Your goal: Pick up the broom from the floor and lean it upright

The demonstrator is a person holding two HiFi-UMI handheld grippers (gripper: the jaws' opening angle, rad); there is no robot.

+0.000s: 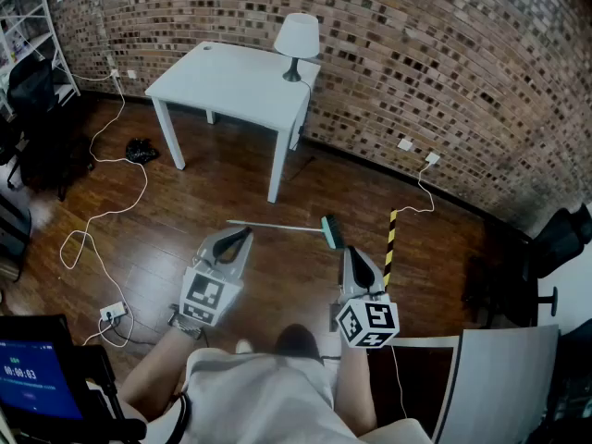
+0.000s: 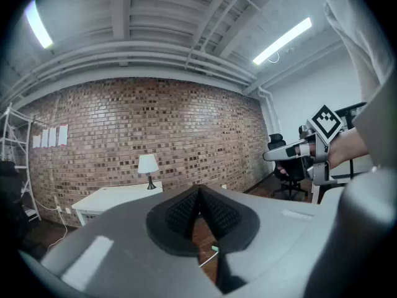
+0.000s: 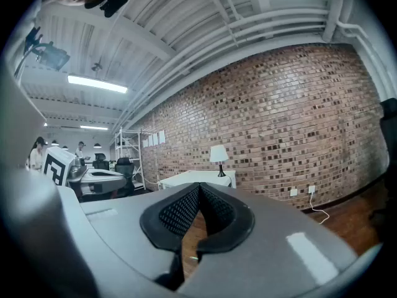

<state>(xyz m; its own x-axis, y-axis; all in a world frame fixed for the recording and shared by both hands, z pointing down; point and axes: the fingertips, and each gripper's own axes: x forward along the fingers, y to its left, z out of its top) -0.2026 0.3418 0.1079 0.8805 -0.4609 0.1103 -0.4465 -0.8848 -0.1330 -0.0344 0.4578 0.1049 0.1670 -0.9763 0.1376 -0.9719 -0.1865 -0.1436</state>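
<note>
Across the top of the head view curves a brick wall [image 1: 444, 54]; below it spreads the wooden floor [image 1: 213, 188], with a white table [image 1: 231, 81] at upper centre. Low in the frame, the left gripper [image 1: 246, 233] and right gripper [image 1: 351, 251] are held forward side by side, nearly level, each with jaws pressed together on nothing. Just above their tips in the frame, the broom [image 1: 277, 227] lies flat on the floor.

place: office room | seen: brick wall [image 1: 444, 63], white bench [image 1: 231, 86] with lamp [image 1: 297, 37], office chair [image 1: 562, 234], shelf [image 3: 128, 144], wires [image 1: 144, 181] on floor [image 1: 185, 211]
</note>
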